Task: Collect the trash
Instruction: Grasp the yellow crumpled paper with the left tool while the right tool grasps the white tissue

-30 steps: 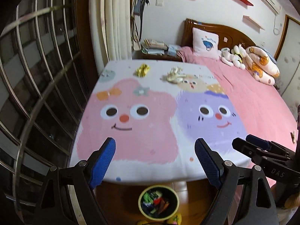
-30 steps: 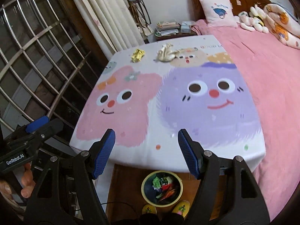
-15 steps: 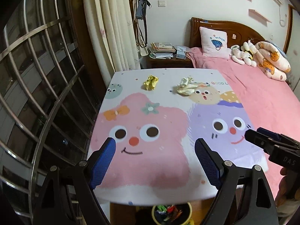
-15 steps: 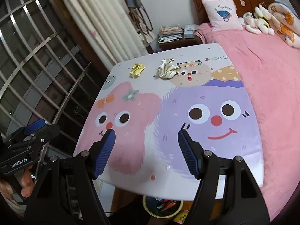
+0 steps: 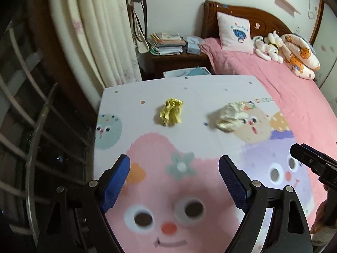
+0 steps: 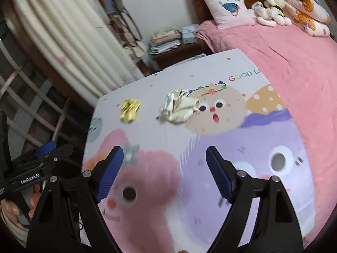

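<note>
Left jaws: the left gripper [image 5: 174, 187] is standing wide apart with nothing between its blue pads; it is pointing down over the pink cartoon face.
Right jaws: the right gripper [image 6: 164, 172] has just been opening and is now spread wide, with nothing between its jaws; it is hanging over the seam of the pink and purple faces.
Surface: both are hovering above a desk [image 5: 202, 88] covered in a cartoon print, set against a pink bed [image 5: 294, 97].
Trash: a crumpled yellow paper [image 5: 171, 115] is lying ahead of the left jaws; a crumpled cream wad [image 6: 179, 106] is lying ahead of the right jaws; both are sitting near the far edge, apart from each other.
Risk: I judge that loose paper may be sliding away or squashing flat if the jaws are closing too early; a push could be sending it off the far edge toward the nightstand [image 5: 179, 61].
Hard to see: both views are blurring; no bin is showing; only part of a hand [image 6: 12, 208] is visible.
</note>
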The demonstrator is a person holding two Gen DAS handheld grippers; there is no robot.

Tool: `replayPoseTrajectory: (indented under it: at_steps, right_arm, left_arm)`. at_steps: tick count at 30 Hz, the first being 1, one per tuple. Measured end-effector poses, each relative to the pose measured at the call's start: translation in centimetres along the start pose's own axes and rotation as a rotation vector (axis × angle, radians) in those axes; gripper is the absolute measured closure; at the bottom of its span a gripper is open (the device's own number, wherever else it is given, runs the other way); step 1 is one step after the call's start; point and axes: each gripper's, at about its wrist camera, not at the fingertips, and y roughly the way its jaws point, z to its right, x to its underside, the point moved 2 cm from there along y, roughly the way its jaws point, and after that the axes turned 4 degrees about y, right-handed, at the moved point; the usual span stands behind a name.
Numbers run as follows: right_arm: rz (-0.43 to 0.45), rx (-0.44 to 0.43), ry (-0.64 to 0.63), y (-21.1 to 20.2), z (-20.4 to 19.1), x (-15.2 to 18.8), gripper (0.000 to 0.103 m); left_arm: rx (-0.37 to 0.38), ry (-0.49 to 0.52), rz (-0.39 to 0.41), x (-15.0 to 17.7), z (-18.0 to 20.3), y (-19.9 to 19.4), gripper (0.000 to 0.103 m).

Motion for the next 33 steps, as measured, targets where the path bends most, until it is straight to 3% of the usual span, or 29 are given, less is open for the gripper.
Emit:
replayPoseTrajectory:
  at_steps: [5,12,22,25,26,27,29,33]
  right_arm:
    - [-0.025,0.056,0.043,7.8,-1.2,-2.9,0.024]
    - [-0.04,0.112,0.156,16.3,0.0,-6.0,0.024]
    - [-0.099,0.167,0.297,21.8,4.3,-6.9,0.024]
    - [-0.129,0.161,0.308,23.0,5.2,-6.6,0.025]
    - [-0.126,0.159,0.309,23.3,5.4,-6.5,0.044]
    - [-0.111,0.154,0.303,23.1,5.3,-6.4,0.052]
    - [-0.126,0.123,0.328,23.3,5.5,-6.3,0.058]
    - [-0.123,0.132,0.25,22.2,4.9,-5.8,0.062]
  left_arm:
    - [0.029,0.012,-0.05,-4.7,-3.3,8.5,0.015]
    - [0.064,-0.006,-0.112,-7.4,-4.2,17.2,0.015]
    - [0.068,-0.018,-0.184,-10.0,-3.5,26.1,0.016]
    - [0.08,-0.023,-0.199,-10.1,-3.1,27.8,0.027]
    - [0.096,-0.026,-0.205,-10.0,-2.8,28.3,0.037]
    - [0.116,-0.028,-0.218,-9.9,-2.7,29.0,0.042]
    - [0.131,-0.033,-0.227,-9.5,-2.3,29.5,0.067]
    - [0.132,-0.021,-0.199,-9.0,-1.4,29.3,0.074]
